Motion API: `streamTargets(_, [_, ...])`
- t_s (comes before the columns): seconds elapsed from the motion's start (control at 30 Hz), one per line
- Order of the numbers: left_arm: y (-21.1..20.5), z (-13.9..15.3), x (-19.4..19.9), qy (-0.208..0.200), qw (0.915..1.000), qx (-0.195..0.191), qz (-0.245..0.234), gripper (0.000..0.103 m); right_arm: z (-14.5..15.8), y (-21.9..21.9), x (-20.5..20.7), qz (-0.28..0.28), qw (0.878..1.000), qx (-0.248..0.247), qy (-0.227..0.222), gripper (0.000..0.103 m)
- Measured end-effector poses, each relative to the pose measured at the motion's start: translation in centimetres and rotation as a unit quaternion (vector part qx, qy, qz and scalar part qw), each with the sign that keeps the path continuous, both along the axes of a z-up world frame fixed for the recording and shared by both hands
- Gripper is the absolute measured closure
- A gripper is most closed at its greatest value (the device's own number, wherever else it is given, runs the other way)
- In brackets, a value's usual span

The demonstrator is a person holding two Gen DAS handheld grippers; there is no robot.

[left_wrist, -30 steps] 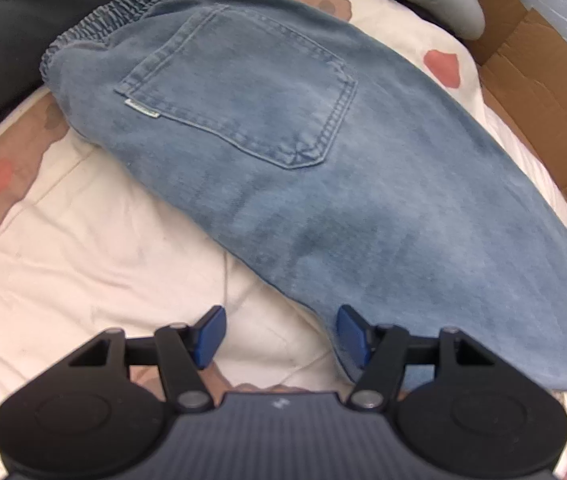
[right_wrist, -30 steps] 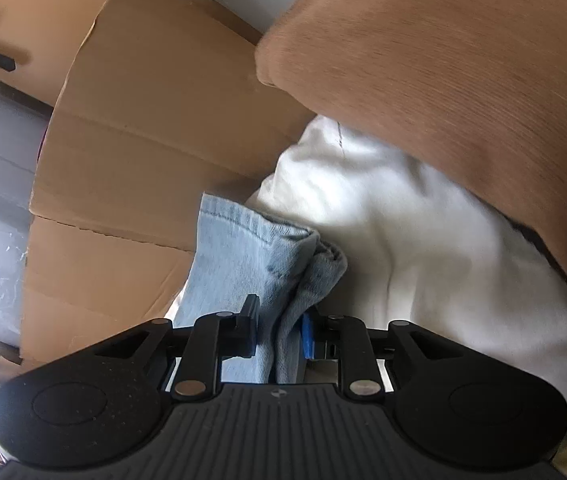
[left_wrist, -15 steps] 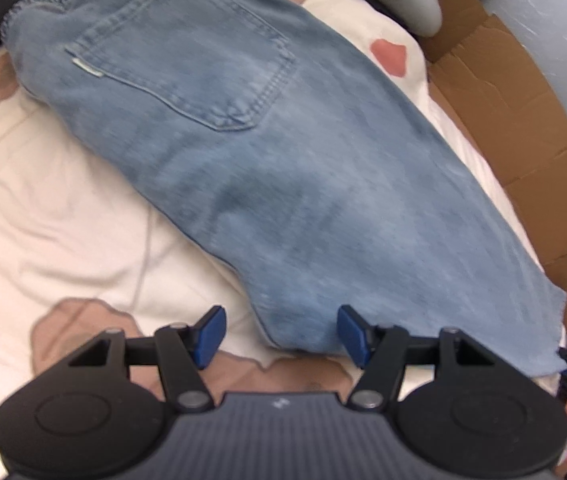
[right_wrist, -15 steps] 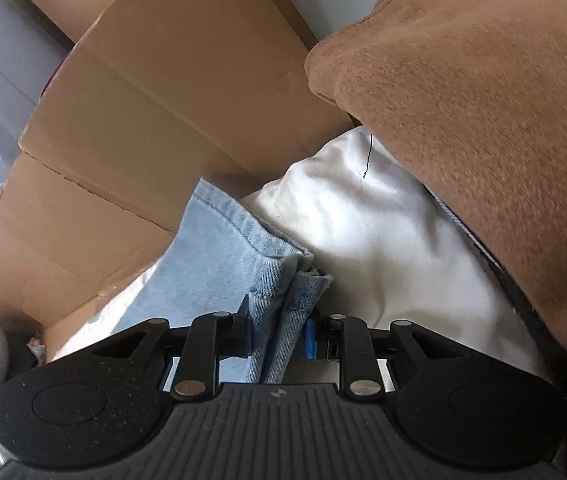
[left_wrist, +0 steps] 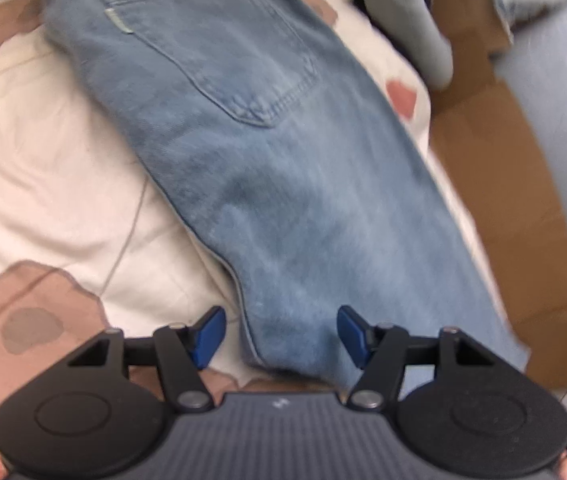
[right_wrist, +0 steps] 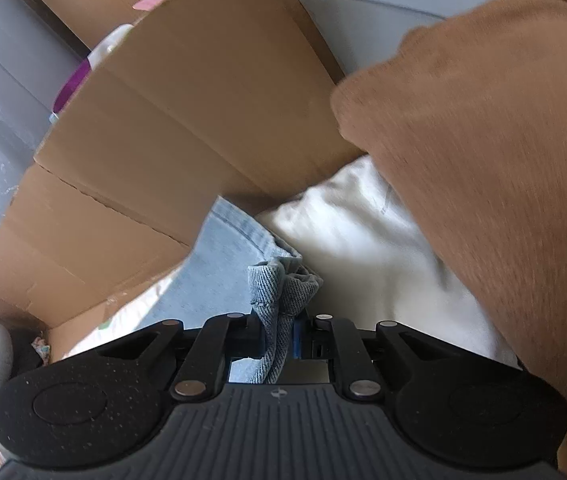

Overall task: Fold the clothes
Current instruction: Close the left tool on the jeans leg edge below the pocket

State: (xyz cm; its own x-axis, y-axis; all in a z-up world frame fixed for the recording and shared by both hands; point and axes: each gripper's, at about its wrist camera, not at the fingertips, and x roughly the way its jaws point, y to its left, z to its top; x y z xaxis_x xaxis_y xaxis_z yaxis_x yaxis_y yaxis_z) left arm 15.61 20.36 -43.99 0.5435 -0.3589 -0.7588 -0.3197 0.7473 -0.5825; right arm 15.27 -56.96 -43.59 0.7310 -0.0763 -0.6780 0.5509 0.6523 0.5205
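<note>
Across the left wrist view, from 11 o'clock down to 5 o'clock, a pair of blue jeans (left_wrist: 267,168) lies flat on a cream bed cover (left_wrist: 63,176) printed with brown and pink patches. One back pocket (left_wrist: 219,48) faces up near 12 o'clock, and the folded crotch edge reaches down to 6 o'clock. Flattened brown cardboard (left_wrist: 495,184) borders the cover from 1 to 4 o'clock, with a pale grey soft item (left_wrist: 407,20) at 1 o'clock. The view is smeared by motion.

At 6 o'clock the left tool (left_wrist: 281,334) stands with its jaws wide apart. The lower edge of the jeans lies between the two blue pads (left_wrist: 207,334), but neither pad presses on the cloth.

In the right wrist view, a large brown knitted cloth (right_wrist: 491,184) fills 1 to 5 o'clock, partly over a white cloth (right_wrist: 367,256) at the centre. Brown cardboard (right_wrist: 171,128) spans 9 to 12 o'clock. At 6 o'clock the right tool (right_wrist: 279,336) has just been closing and now clamps a bunched hem of the jeans (right_wrist: 279,292) between its narrow jaws; the denim rises in a small fold above the fingers, while the rest of the leg runs off toward 8 o'clock.
</note>
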Motion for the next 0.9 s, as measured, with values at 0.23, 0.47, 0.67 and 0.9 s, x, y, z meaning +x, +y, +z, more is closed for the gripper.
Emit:
streamTargets(0.23, [0.9, -1.9, -1.0, -0.031, 0.9905, -0.105, 0.084, 0.039, 3.1, -0.3, 1.3, 0.016, 1.0, -0.005, -0.011, 0.092])
streamTargets(0.47, [1.8, -1.6, -2.6, -0.056, 0.9795, -0.169, 0.094, 0.043, 4.9, 0.1, 1.7, 0.023, 1.0, -0.003, -0.019, 0.092])
streamTargets(0.67, [2.0, -2.5, -2.6, -0.06, 0.9767, -0.184, 0.094, 0.072, 5.0, 0.1, 2.2, 0.022, 1.0, 0.0, -0.019, 0.092])
streamTargets(0.9, [2.9, -0.7, -2.0, -0.037, 0.9866, -0.139, 0.077, 0.085, 5.9, 0.2, 1.7, 0.022, 1.0, 0.001, -0.018, 0.093])
